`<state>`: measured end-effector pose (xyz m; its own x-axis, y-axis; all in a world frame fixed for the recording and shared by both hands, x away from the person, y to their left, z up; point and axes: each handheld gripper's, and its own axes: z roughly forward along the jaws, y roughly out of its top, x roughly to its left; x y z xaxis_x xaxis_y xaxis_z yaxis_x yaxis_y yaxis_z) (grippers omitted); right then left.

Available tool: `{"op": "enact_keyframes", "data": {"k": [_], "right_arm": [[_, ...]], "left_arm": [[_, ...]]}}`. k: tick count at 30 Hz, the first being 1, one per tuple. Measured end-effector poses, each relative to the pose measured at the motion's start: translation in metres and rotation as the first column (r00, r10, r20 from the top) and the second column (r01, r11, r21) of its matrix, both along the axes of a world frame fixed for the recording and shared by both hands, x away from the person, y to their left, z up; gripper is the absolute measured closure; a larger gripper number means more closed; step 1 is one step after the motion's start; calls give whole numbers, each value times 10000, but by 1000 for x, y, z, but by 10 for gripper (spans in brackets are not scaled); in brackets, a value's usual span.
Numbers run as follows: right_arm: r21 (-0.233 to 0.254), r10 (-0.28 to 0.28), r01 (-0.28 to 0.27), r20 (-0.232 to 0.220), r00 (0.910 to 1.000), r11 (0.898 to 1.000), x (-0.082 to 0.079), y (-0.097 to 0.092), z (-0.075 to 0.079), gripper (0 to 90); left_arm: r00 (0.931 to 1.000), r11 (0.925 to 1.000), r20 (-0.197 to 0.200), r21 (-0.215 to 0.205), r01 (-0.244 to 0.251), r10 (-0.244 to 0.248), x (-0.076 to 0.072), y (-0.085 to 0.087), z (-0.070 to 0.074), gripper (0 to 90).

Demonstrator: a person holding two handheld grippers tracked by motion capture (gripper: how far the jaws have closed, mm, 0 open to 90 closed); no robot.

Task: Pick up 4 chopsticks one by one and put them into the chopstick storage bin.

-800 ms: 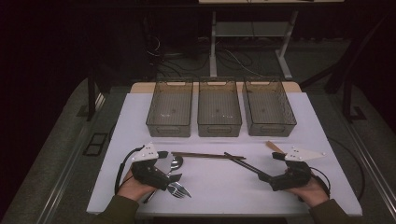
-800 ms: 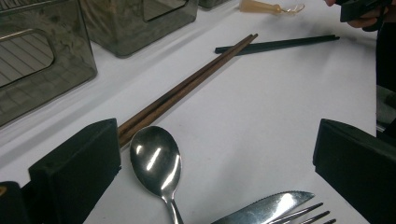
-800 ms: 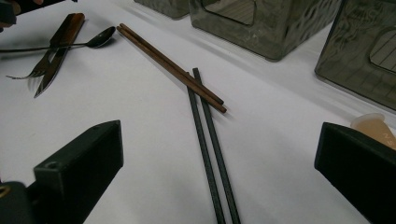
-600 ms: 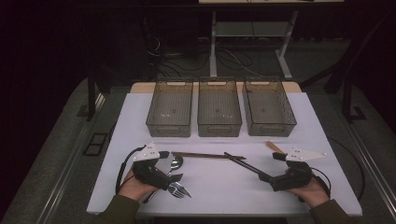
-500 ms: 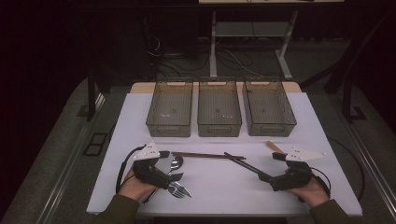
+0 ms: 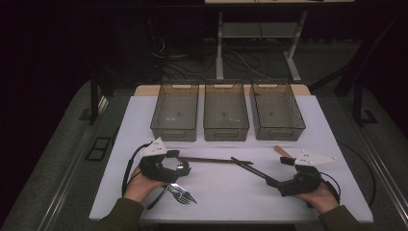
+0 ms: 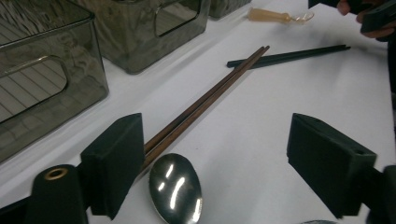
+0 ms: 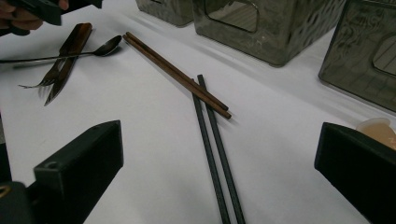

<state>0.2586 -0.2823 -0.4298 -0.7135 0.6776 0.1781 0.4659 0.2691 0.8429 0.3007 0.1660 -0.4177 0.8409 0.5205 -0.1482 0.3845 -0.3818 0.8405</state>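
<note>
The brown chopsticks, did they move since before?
No. The brown chopsticks lie in the same spot in front of the middle bin, tips touching the black chopsticks.

Two black jaws standing wide apart at the bottom corners, pair of thin black chopsticks (image 8: 212, 154) lying between them, brown wooden chopsticks (image 8: 175, 73) crossing the black tips beyond, shiny metal spoon (image 8: 65, 52) far left.

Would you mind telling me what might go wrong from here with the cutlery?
1. The brown chopsticks lie over the black chopsticks, so lifting one pair may drag the other.
2. The spoon touches the brown pair beside the open left gripper; closing there might catch both.
</note>
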Motion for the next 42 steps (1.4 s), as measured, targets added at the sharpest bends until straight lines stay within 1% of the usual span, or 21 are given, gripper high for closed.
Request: {"op": "enact_keyframes", "data": {"k": [1,3,7,10,12,17,25,27,29,30,32,33,34,35,36,37,39,40,42], "right_arm": [[-10,40,-40,32,10000,10000,0,0,0,12],[-20,34,-34,-9,10000,10000,0,0,0,12],[46,39,-39,35,10000,10000,0,-1,0,12],[86,39,-40,38,10000,10000,0,0,1,12],[92,33,-33,37,10000,10000,0,0,1,12],[57,8,-9,49,10000,10000,0,-1,1,12],[54,-28,28,51,10000,10000,0,-1,1,12],[34,-28,27,67,10000,10000,0,-1,1,12],[30,-37,37,67,10000,10000,0,-1,1,12],[25,-47,47,61,10000,10000,0,-1,1,12],[31,-43,42,60,10000,10000,0,-1,1,12],[32,-43,43,53,10000,10000,0,-1,1,12],[29,-50,49,40,10000,10000,0,-1,1,12],[29,-49,49,42,10000,10000,0,-1,1,12],[33,-49,49,41,10000,10000,0,-1,1,12],[42,-47,47,48,10000,10000,0,-1,1,12],[34,-66,66,38,10000,10000,0,-1,1,12],[36,-76,76,25,10000,10000,0,-1,1,12],[50,-93,93,40,9999,9999,0,-1,1,12]], "left_arm": [[10000,10000,-12,21,11,-11,3,-1,0,205],[10000,10000,-42,31,-24,25,5,-1,0,234],[10000,10000,-65,9,-44,44,7,-1,-1,297],[10000,10000,-20,30,-43,43,10,0,0,319],[10000,10000,-57,15,-34,34,12,-1,0,332],[9999,9999,-61,61,102,-102,15,-4,1,368],[9996,9997,-196,144,214,-211,24,-9,1,439],[9993,9994,-283,227,254,-248,29,-12,0,452],[9993,9993,-281,254,270,-263,30,-13,0,462],[9990,9988,-315,341,342,-332,33,-16,-1,466],[9987,9988,-377,342,356,-343,35,-18,-2,476],[9980,9981,-463,430,443,-424,38,-22,-2,482],[9980,9981,-463,430,443,-424,38,-22,-2,488],[9977,9974,-472,495,515,-492,39,-24,-3,496],[9968,9960,-550,652,610,-575,42,-29,-3,501],[9968,9960,-550,652,610,-575,42,-29,-3,507],[9957,9944,-605,753,741,-696,44,-35,-4,530],[9940,9923,-677,841,910,-854,46,-41,-4,545],[9921,9898,-780,951,1057,-985,48,-48,-4,578]]}}
